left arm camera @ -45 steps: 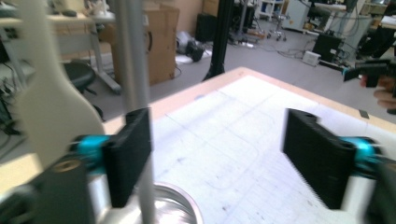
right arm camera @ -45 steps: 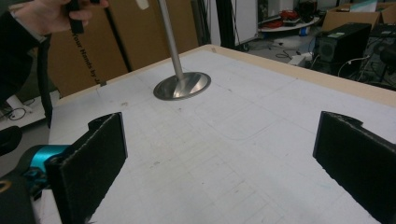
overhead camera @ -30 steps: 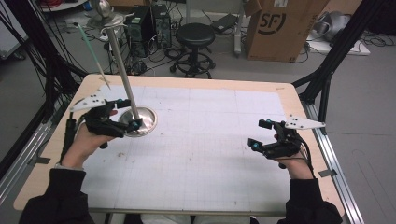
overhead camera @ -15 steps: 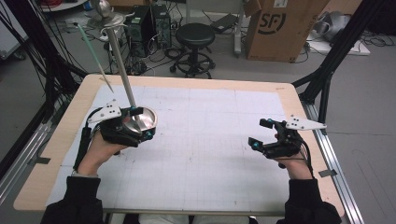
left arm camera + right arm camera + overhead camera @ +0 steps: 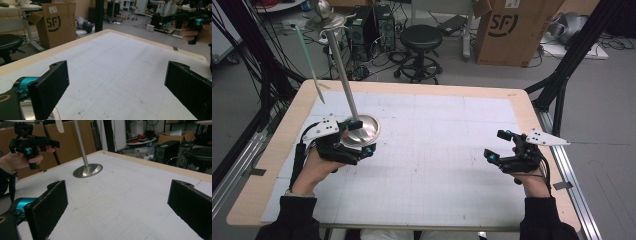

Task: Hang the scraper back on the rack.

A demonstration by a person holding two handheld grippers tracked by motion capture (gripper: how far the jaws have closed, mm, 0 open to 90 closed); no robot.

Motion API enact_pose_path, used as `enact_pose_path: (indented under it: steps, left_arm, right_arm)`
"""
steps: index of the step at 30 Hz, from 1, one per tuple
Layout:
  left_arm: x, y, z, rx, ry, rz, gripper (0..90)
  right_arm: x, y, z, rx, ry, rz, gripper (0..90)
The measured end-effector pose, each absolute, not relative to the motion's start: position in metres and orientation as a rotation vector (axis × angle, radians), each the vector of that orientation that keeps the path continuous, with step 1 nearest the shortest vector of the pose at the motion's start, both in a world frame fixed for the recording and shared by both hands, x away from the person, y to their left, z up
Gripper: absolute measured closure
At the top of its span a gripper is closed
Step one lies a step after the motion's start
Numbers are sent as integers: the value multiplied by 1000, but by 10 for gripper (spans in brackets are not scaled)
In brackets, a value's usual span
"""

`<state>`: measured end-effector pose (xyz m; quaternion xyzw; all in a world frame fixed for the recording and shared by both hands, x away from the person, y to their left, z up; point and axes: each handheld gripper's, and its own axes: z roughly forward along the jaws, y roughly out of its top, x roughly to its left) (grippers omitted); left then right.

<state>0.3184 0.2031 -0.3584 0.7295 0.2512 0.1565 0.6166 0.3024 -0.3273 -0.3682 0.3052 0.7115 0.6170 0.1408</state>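
A metal stand with a round base (image 5: 368,125) and a tall slanting pole (image 5: 343,70) sits at the table's left. A thin pale green rod (image 5: 309,65) hangs beside the pole. My left gripper (image 5: 362,136) is open, its jaws spread over the near edge of the base with nothing between them. The left gripper view shows the base's rim (image 5: 53,116) under one jaw. At the table's right my right gripper (image 5: 496,145) is open and empty, held just above the mat. The right gripper view shows the stand base (image 5: 87,170) and the left gripper (image 5: 33,143) farther off.
A white gridded mat (image 5: 437,165) covers the wooden table (image 5: 532,107). Behind the table stand a black stool (image 5: 421,37), a cardboard box (image 5: 512,30) and computer cases (image 5: 372,25). Black frame struts (image 5: 562,75) rise at the table's right corner.
My left gripper has moved right, from beside the stand base to over its near edge. The right gripper has stayed in place.
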Motion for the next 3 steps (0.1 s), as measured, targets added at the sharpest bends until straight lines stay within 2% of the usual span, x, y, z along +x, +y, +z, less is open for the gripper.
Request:
enact_pose_path:
  steps: [3]
  left_arm:
    - [317, 205, -359, 1668, 579, 364, 62]
  right_arm:
    - [301, -326, -368, 881, 2061, 1784, 18]
